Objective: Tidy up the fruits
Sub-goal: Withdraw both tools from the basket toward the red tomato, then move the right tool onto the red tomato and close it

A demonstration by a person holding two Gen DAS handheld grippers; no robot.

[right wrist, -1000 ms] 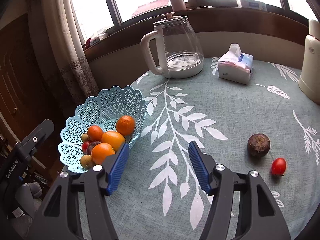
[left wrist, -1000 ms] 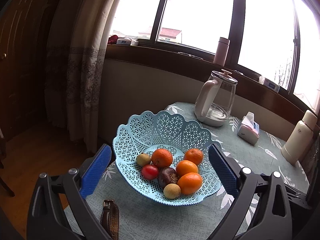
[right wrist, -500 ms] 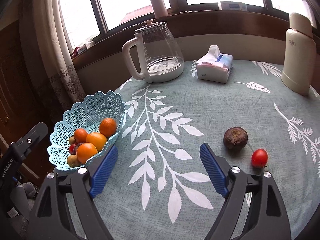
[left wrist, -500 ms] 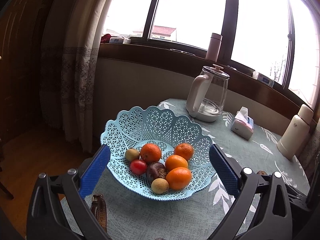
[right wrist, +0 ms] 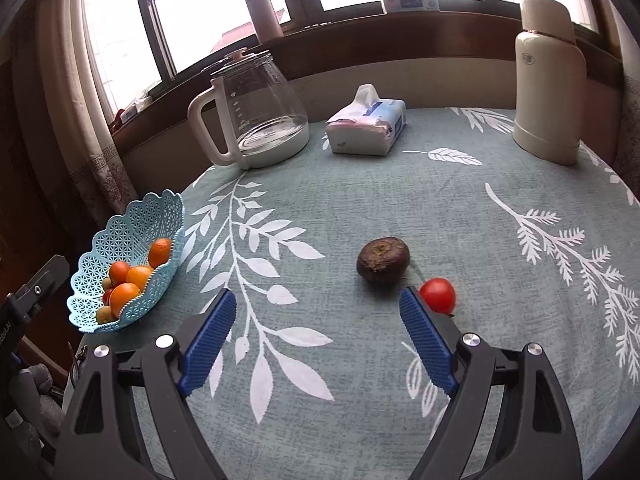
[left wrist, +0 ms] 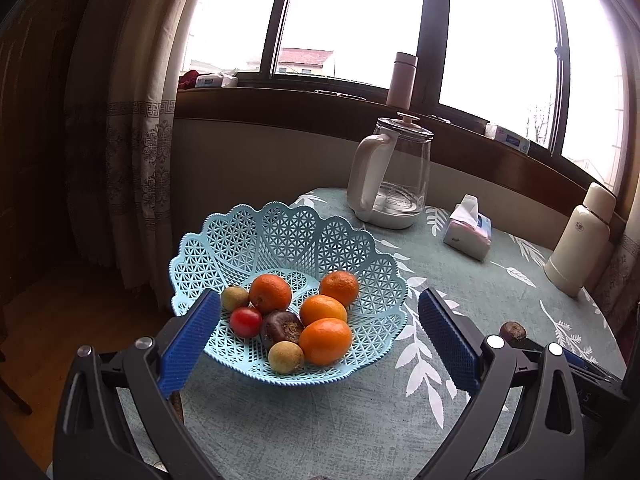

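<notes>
Hovering over the tabletop (right wrist: 360, 200), both grippers empty, jaws wide apart. Landmark = blue lattice basket (left wrist: 280, 240) at the tabletop's edge nearest the curtain (left wrist: 132, 140). Left gripper (left wrist: 316, 334) sits just in front of the basket, its blue pads flanking the bowl w/o touching it as far as can be told. Inside basket: 4 oranges (left wrist: 326, 340), a small red tomato (left wrist: 245, 321), a dark purple-brown fruit (left wrist: 282, 326) in the middle, 2 small tan-green round fruits (left wrist: 285, 357), one at the near rim, one behind the tomato. Fruits packed touching each other. Right gripper (right wrist: 316, 332) is well apart from the basket, out over the leaf-print cloth; basket shows in right wrist view at far left w/ part of the left gripper's frame beside it. Still outside the basket, well apart from it: a loose dark brown fruit (right wrist: 383, 259) and a loose red tomato (right wrist: 438, 295), just beside each other, not clearly touching. Tomato sits right at the tip of the right gripper's right-hand pad; brown fruit lies beyond the jaw gap. Beyond the basket, toward the window: glass kettle (right wrist: 256, 116) w/ white handle, then tissue pack (right wrist: 366, 128), then cream thermos (right wrist: 550, 80) farthest from it. Pink bottle (left wrist: 402, 80) on the windowsill behind the kettle.
</notes>
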